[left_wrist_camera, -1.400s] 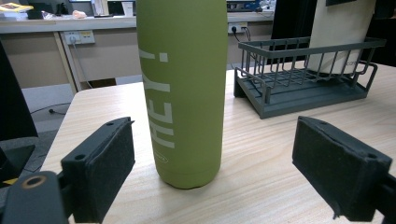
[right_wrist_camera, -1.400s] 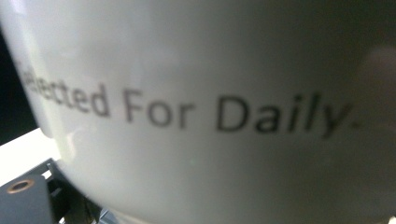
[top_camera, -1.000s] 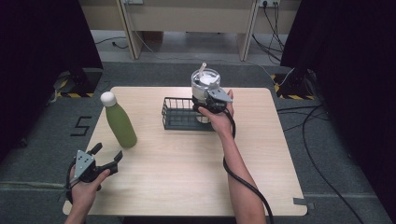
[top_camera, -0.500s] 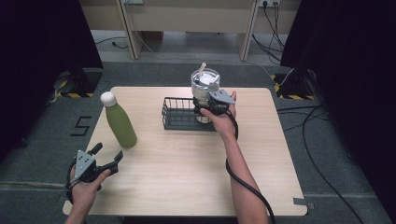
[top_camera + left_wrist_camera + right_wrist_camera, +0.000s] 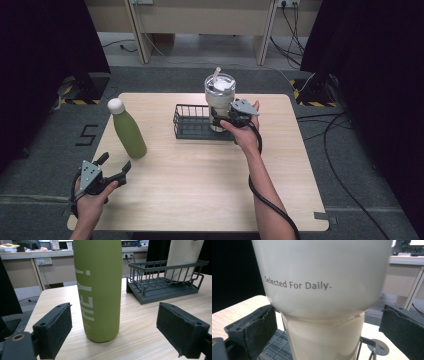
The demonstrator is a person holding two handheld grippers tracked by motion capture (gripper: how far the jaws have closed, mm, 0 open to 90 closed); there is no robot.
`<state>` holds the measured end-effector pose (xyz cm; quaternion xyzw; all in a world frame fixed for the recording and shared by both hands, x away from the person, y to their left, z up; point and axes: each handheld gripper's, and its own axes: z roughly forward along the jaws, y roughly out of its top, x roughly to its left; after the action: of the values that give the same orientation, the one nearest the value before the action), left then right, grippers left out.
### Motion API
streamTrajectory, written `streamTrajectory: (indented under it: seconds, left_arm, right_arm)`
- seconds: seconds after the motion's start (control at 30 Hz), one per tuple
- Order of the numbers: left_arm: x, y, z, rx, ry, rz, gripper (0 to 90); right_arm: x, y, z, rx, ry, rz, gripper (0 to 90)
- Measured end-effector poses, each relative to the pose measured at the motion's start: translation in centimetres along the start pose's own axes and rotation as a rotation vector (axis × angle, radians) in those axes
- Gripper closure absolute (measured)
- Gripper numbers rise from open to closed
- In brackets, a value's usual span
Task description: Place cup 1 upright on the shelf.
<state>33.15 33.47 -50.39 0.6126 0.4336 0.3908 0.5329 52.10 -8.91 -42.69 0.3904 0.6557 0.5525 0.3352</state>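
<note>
Right gripper view: right gripper (image 5: 329, 337) jaws just opened, straddling tumbler (image 5: 322, 290), untouched

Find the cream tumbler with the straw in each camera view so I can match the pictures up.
High view: the tumbler stands upright at the right end of the wire basket, top centre.
Left gripper view: its lower body rises from the basket at upper right.
Right gripper view: its body is close up, centre.
Shared landmark: the wire basket.
</note>
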Motion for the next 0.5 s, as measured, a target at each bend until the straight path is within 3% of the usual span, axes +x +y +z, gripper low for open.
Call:
streamTrajectory:
  seconds: [0.5]
  left_arm:
    - [0.0, 0.1, 0.3, 0.000, 0.006, -0.001, 12.1]
  right_arm:
    - [-0.9, 0.2, -2.3, -0.005, 0.005, 0.006, 2.8]
